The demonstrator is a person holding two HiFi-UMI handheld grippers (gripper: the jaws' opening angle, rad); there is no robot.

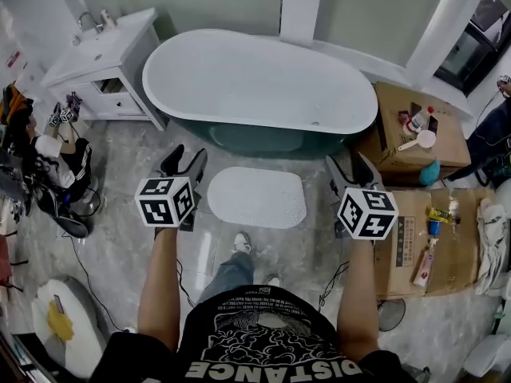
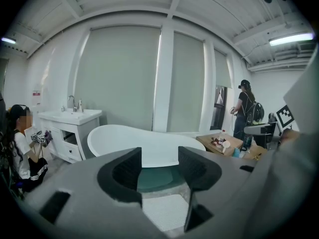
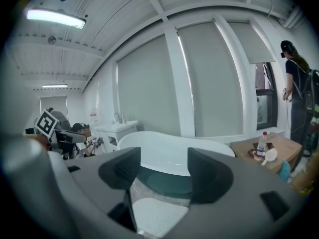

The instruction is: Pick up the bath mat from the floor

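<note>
The white bath mat lies flat on the grey floor in front of the bathtub. It also shows low between the jaws in the left gripper view as a pale mat, and as the same mat in the right gripper view. My left gripper hovers at the mat's left side, jaws apart with nothing between them. My right gripper hovers at the mat's right side, also open and empty. Both are held well above the floor.
A white vanity stands left of the tub. Cardboard boxes with bottles and clutter lie on the right. Bags and shoes crowd the left edge. A person sits at left; another person stands at right. My foot is just below the mat.
</note>
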